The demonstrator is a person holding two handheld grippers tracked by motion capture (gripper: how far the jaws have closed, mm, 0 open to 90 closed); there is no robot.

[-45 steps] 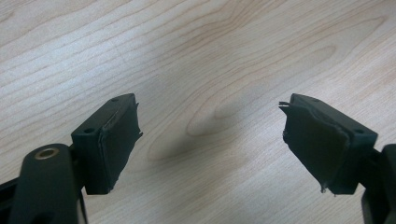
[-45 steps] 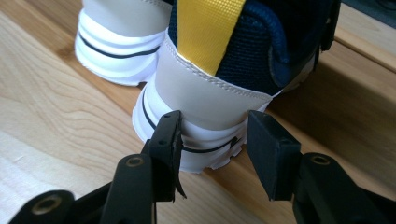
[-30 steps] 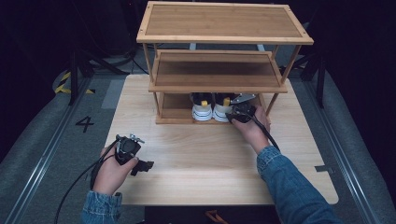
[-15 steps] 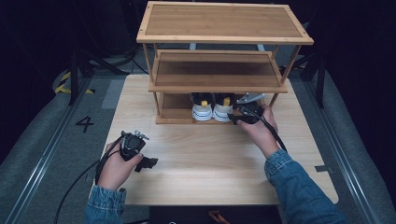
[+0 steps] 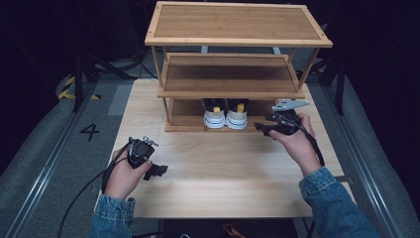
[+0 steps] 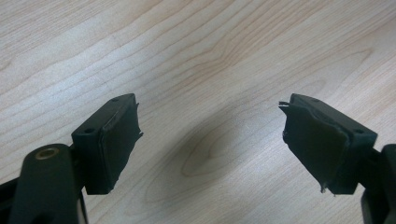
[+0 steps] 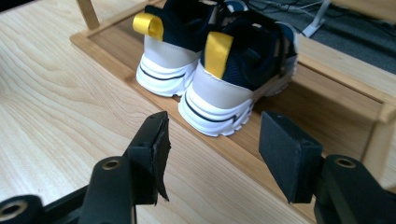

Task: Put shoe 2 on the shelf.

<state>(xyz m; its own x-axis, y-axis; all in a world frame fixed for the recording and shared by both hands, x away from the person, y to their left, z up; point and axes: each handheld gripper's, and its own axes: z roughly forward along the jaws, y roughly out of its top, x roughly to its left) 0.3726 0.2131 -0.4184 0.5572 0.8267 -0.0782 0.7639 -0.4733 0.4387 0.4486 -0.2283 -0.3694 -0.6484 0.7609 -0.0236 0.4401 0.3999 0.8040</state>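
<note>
A pair of navy sneakers with white soles and yellow heel tabs (image 5: pixel 225 114) stands on the bottom shelf of a wooden three-tier rack (image 5: pixel 237 25), heels toward me. My right gripper (image 5: pixel 265 125) hovers just right of the shoes, in front of the shelf's edge. In the right gripper view it (image 7: pixel 215 123) is open; its jaws have just been opening, with nothing between them, and the nearer sneaker (image 7: pixel 233 74) is a little ahead. My left gripper (image 5: pixel 154 168) rests low over the table at front left. It (image 6: pixel 210 116) is open over bare wood.
The rack stands at the back of the light wooden table (image 5: pixel 223 173); its middle shelf (image 5: pixel 228 74) overhangs the shoes. Grey floor mats and a "4" marking (image 5: pixel 89 131) lie to the left. Dark stands and cables sit behind the table.
My right hand has drawn back from the shoes, moving right and up, and its jaws stand wider. The left hand has barely shifted.
</note>
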